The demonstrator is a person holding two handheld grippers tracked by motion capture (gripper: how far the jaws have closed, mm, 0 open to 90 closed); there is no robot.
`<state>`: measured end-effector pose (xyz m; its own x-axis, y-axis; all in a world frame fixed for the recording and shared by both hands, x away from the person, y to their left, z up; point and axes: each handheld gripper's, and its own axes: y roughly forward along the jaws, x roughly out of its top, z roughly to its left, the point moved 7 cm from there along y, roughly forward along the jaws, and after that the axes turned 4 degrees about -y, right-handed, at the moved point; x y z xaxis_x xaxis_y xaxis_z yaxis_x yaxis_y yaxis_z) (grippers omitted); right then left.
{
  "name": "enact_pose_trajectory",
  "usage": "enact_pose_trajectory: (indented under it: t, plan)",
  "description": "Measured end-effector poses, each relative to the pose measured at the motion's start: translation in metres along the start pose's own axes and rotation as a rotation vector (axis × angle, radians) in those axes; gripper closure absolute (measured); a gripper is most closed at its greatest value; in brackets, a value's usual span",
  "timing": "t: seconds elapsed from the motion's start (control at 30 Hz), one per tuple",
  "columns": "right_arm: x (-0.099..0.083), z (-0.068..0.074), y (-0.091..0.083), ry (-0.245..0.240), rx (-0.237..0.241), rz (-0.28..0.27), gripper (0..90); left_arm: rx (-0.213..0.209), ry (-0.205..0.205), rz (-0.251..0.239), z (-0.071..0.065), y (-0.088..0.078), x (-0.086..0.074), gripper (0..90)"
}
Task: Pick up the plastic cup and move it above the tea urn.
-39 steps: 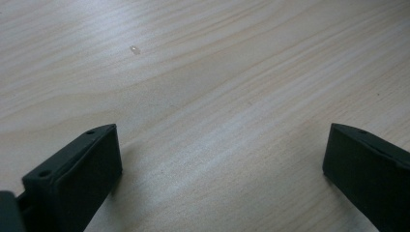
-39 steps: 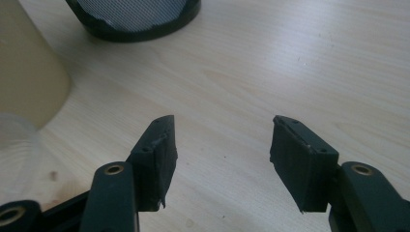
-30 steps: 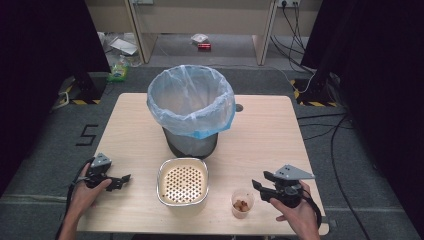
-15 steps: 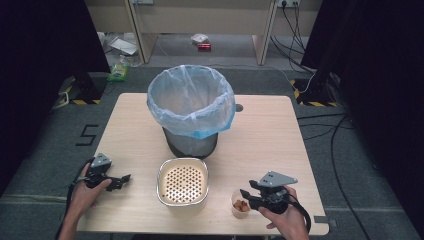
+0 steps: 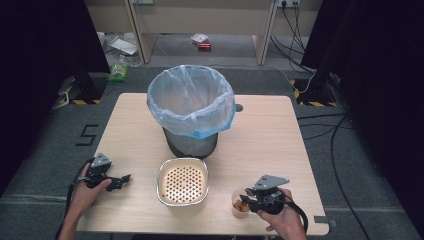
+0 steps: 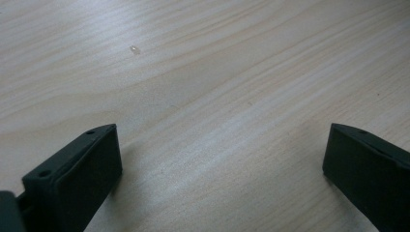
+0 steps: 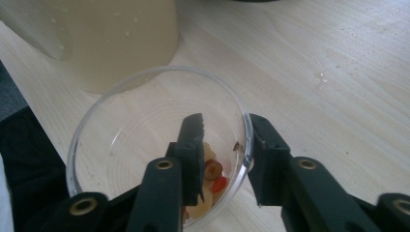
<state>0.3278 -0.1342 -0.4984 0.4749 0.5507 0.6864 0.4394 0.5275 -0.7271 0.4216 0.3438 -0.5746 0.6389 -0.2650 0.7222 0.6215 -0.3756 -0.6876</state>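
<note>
Jaws straddling the rim: that's the right hand-held gripper [image 7: 225,145] at the near right of the worktop [image 5: 270,135], one jaw dipped inside the clear plastic cup [image 7: 125,130], the other outside its wall. The jaws have just been closing, with the cup's wall between them. The outer jaw sits right against the rim; a sliver of gap shows by the inner one, so I can't call it a firm clamp yet. Down in the cup's bottom lie food scraps [image 7: 212,171], something pale, a brownish ring, a red bit.

From the high view, the cup [image 5: 241,204] stands upright near the front edge of the worktop, just to the right of the cream colander [image 5: 183,181] with its perforated floor. The right hand [image 5: 282,220] comes in from the bottom edge, its gripper [image 5: 246,196] pointing left at the cup.

Over on the left, the left hand [image 5: 86,192] rests at the near left of the worktop, well apart from the colander, with its hand-held gripper [image 5: 124,179] pointing right. Its own view shows the jaws spread wide over bare wood, nothing between them.

Behind the colander, at mid-worktop, stands the dark bin [image 5: 192,142] lined with a pale blue bag [image 5: 192,97], its mouth wide open and folded over the rim.
</note>
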Motion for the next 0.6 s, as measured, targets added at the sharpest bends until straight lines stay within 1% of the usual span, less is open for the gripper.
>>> enact_pose_trajectory:
  t: [0.03, 0.07, 0.1, 0.17, 0.2, 0.23, 0.27, 0.3, 0.33, 0.37, 0.4, 0.6]
  plan:
    - [-0.001, 0.000, 0.001, -0.004, 0.000, 0.004, 73.6, 0.000, 0.000, 0.000, 0.000, 0.000, 0.000, 0.0]
    - [-0.001, 0.001, 0.000, -0.015, 0.001, 0.007, 78.2, 0.000, 0.001, 0.000, 0.000, 0.000, 0.000, 0.0]
    - [-0.001, 0.001, 0.000, -0.015, 0.001, 0.007, 78.2, 0.000, 0.001, 0.000, 0.000, 0.000, 0.000, 0.0]
    - [0.000, 0.000, 0.000, -0.031, 0.001, 0.006, 79.7, 0.000, 0.000, 0.000, 0.000, 0.000, 0.000, 0.0]
    - [0.001, 0.001, -0.001, -0.045, -0.002, -0.006, 82.2, 0.000, 0.000, 0.000, 0.000, 0.000, 0.000, 0.0]
    - [0.001, 0.001, -0.001, -0.045, -0.002, -0.006, 82.2, 0.000, 0.000, 0.000, 0.000, 0.000, 0.000, 0.0]
    - [0.005, 0.001, -0.004, -0.068, -0.005, -0.029, 84.8, 0.000, 0.000, 0.000, 0.000, 0.000, 0.000, 0.0]
    - [0.005, 0.001, -0.004, -0.068, -0.005, -0.029, 84.8, 0.000, 0.000, 0.000, 0.000, 0.000, 0.000, 0.0]
    - [0.007, 0.001, -0.005, -0.087, -0.026, -0.034, 85.9, 0.000, 0.000, 0.000, 0.000, 0.000, 0.000, 0.0]
    - [0.007, 0.001, -0.005, -0.087, -0.026, -0.034, 85.9, 0.000, 0.000, 0.000, 0.000, 0.000, 0.000, 0.0]
    - [0.009, 0.000, -0.007, -0.101, -0.039, -0.044, 86.2, 0.000, 0.000, 0.000, 0.000, 0.000, 0.000, 0.0]
    - [0.014, -0.004, -0.009, -0.103, -0.054, -0.074, 86.4, 0.000, 0.001, 0.000, 0.000, 0.000, 0.000, 0.0]
